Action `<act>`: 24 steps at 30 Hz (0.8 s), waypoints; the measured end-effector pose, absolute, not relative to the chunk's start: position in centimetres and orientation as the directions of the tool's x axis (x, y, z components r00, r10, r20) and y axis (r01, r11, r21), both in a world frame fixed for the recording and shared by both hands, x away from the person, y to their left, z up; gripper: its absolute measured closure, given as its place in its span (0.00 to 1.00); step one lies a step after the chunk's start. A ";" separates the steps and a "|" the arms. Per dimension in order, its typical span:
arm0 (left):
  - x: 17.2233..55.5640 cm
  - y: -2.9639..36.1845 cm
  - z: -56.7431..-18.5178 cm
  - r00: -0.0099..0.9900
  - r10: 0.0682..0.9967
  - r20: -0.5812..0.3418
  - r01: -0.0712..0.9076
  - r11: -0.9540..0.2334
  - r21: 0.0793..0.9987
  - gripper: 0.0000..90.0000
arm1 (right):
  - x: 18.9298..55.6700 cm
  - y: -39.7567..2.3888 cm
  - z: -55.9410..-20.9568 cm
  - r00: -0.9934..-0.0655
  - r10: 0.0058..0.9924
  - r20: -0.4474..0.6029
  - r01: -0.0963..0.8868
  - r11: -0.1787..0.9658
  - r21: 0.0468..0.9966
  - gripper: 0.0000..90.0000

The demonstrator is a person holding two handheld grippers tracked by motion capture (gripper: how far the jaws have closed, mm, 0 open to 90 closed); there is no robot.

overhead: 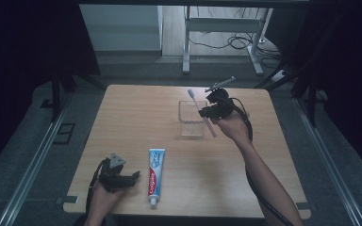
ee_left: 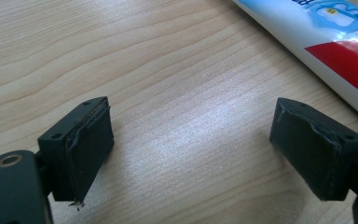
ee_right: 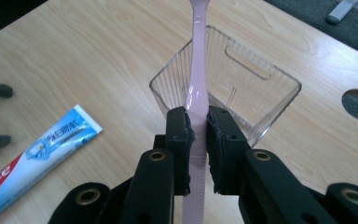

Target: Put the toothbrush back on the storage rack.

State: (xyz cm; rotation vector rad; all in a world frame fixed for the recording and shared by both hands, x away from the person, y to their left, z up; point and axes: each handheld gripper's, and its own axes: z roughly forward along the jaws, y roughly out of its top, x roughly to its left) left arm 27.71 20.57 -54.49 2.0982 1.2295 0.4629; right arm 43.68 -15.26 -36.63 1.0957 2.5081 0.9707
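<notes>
My right hand-held gripper [ee_right: 197, 135] is clenched on the pink toothbrush [ee_right: 197, 79], poised over the clear container [ee_right: 242, 88] at the surface's [overhead: 136, 113] one o'clock. I'd tip the handle down gently (centred) before releasing. My left hand-held gripper [ee_left: 191, 144] rests released at seven o'clock beside the toothpaste [overhead: 156, 175].

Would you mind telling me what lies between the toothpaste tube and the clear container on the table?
Nothing: in the high view, only bare wood separates the toothpaste tube from the clear container; the right gripper holds the pink toothbrush above the container.
</notes>
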 end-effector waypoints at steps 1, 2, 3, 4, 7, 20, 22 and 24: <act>27.7 20.6 -54.5 0.497 0.868 -0.024 0.637 -0.345 0.690 0.15 | 43.8 -15.2 -36.6 -0.688 0.725 0.044 0.564 0.495 0.661 0.87; 27.7 20.6 -54.5 0.497 0.868 -0.024 0.637 -0.345 0.690 0.15 | 44.0 -15.1 -36.5 -0.685 0.727 0.044 0.562 0.490 0.666 0.87; 27.7 20.6 -54.5 0.497 0.868 -0.024 0.637 -0.345 0.690 0.15 | 44.1 -15.0 -36.5 -0.685 0.728 0.042 0.561 0.489 0.669 0.87; 27.7 20.6 -54.5 0.497 0.867 -0.024 0.636 -0.346 0.689 0.15 | 44.3 -15.0 -36.5 -0.681 0.731 0.041 0.560 0.484 0.673 0.87; 27.7 20.6 -54.5 0.497 0.867 -0.023 0.636 -0.346 0.690 0.15 | 44.8 -14.8 -36.5 -0.674 0.737 0.046 0.560 0.470 0.682 0.87; 27.7 20.6 -54.5 0.497 0.868 -0.023 0.636 -0.346 0.689 0.15 | 46.2 -14.3 -36.2 -0.655 0.753 0.061 0.545 0.415 0.729 0.87; 27.7 20.6 -54.5 0.497 0.868 -0.023 0.636 -0.346 0.689 0.15 | 46.3 -14.1 -36.1 -0.657 0.752 0.058 0.537 0.412 0.737 0.87; 27.7 20.6 -54.5 0.497 0.867 -0.023 0.637 -0.346 0.689 0.15 | 46.6 -13.9 -36.0 -0.655 0.753 0.058 0.532 0.405 0.744 0.87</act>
